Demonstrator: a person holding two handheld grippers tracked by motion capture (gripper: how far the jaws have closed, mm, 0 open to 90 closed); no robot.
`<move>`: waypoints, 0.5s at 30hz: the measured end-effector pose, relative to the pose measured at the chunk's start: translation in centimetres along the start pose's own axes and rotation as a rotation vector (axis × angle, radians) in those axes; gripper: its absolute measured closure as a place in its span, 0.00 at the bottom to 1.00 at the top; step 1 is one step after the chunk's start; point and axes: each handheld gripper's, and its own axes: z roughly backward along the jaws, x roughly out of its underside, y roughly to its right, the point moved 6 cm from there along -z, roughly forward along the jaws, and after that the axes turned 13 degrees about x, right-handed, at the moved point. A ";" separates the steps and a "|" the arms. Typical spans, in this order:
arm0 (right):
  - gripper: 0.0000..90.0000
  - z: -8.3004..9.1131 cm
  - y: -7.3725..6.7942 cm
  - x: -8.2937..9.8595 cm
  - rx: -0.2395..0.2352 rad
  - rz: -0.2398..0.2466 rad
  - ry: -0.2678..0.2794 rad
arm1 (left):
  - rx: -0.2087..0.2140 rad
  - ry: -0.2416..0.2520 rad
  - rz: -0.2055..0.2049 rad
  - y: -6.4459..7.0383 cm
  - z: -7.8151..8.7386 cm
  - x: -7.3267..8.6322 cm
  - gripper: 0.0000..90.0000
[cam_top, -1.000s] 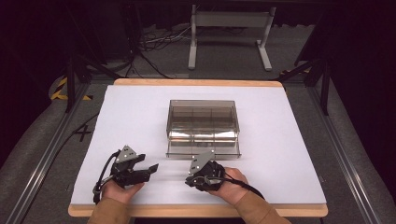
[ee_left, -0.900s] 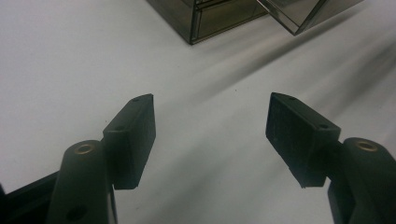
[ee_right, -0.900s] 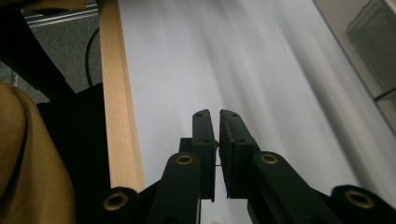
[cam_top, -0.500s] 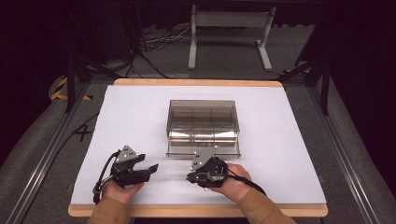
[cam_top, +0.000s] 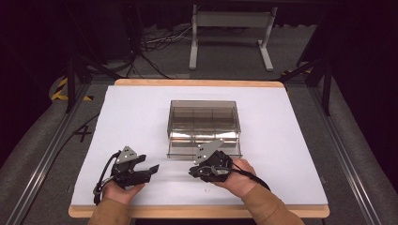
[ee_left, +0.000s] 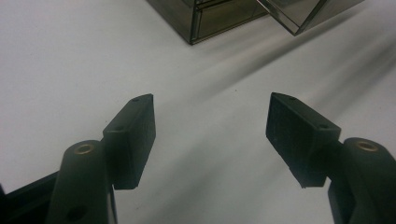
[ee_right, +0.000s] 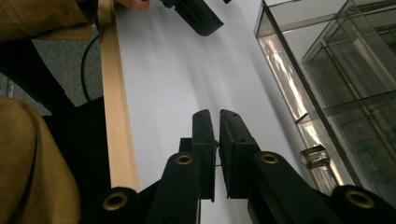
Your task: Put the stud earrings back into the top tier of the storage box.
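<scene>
Both hands rest near the table's front edge: the left gripper gapes wide, the right gripper nearly closed, empty, beside the clear drawer box.

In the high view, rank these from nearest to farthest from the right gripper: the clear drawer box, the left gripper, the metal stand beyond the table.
1. The clear drawer box, just ahead of the right gripper, its open drawer almost at it.
2. The left gripper, to its left, across a bare patch of table.
3. The metal stand, on the floor past the table's far edge.
</scene>
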 end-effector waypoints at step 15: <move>0.94 1.2 1.1 -1.0 0.008 -0.008 0.020 | 0.001 0.000 0.000 0.0 0.0 0.0 0.38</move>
